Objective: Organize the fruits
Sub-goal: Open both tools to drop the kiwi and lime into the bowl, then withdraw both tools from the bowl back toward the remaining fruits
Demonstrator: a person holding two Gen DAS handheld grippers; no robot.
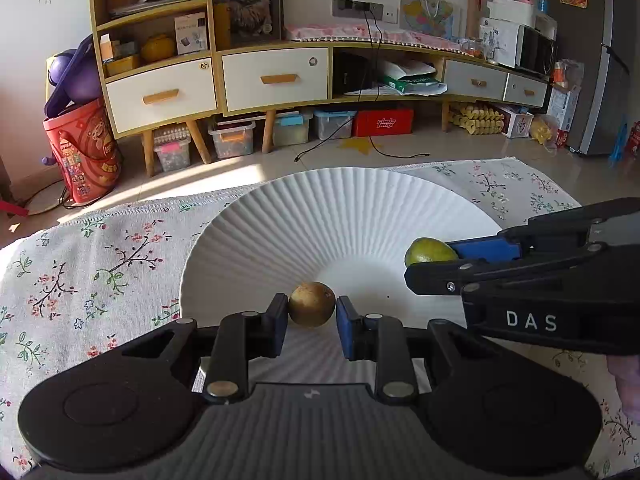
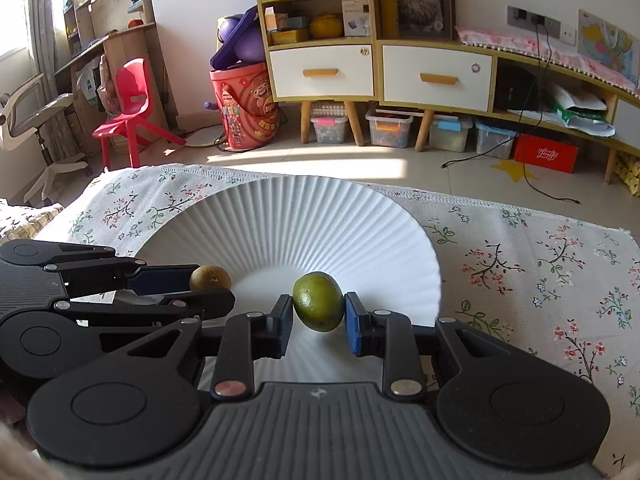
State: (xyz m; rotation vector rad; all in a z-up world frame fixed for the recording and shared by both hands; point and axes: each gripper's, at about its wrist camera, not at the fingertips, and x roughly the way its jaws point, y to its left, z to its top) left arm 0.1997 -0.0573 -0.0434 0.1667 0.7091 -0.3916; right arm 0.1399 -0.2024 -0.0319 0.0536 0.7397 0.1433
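Observation:
A white ribbed plate (image 1: 340, 208) (image 2: 304, 216) lies on the floral tablecloth. My left gripper (image 1: 312, 316) is shut on a brown round fruit (image 1: 311, 304) over the plate's near part; the same fruit (image 2: 210, 278) shows in the right wrist view between the left gripper's fingers (image 2: 168, 276). My right gripper (image 2: 318, 316) is shut on a green oval fruit (image 2: 319, 301) over the plate's centre; it also shows in the left wrist view (image 1: 430, 251), held by the right gripper (image 1: 436, 258) coming in from the right.
The floral tablecloth (image 1: 92, 272) (image 2: 540, 264) covers the table around the plate. Beyond the table edge is floor, a wooden cabinet (image 1: 276, 76), a red bucket (image 1: 82, 152) and a red chair (image 2: 128, 108).

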